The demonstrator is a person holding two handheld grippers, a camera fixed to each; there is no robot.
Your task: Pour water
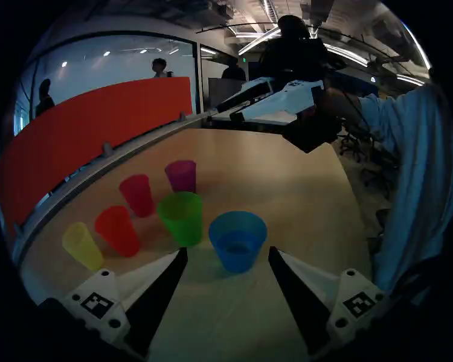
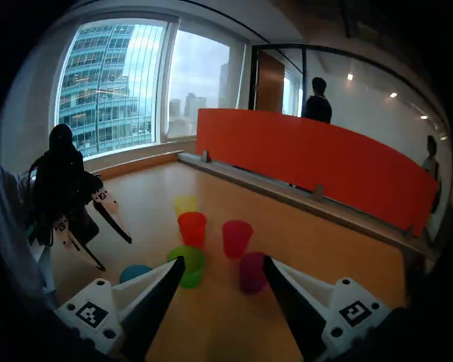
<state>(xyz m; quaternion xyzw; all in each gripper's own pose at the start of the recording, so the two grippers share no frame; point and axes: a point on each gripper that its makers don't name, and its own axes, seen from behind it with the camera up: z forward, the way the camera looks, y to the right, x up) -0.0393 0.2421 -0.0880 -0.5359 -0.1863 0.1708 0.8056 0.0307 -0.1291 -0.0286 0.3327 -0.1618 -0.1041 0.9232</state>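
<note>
Six plastic cups stand upright in a loose cluster on the pale wooden worktop [image 1: 275, 175]. In the left gripper view the left gripper [image 1: 226, 251] has its jaws spread wide and holding nothing. The blue cup [image 1: 237, 240] sits just beyond their tips at 12 o'clock, apart from both fingers, with what looks like a little water in its bottom. The green cup [image 1: 181, 217] stands just beside the blue one at its 10 o'clock. From the green cup, the purple cup [image 1: 181, 175] is at 12 o'clock, the pink cup [image 1: 137, 194] at 10 o'clock, the red cup [image 1: 118, 229] at 9 o'clock, and the yellow cup [image 1: 83, 244] lies beyond the red, outermost.

The right gripper [image 2: 221, 260] also has its jaws spread and empty. In its own view it points at the cluster from the opposite side, with the green and purple cups nearest its tips. In the left gripper view it hangs raised above the far end of the worktop at 1 o'clock, held by a person in a light blue sleeve [image 1: 408, 157]. An orange partition [image 2: 323, 151] runs along the worktop's far edge.
</note>
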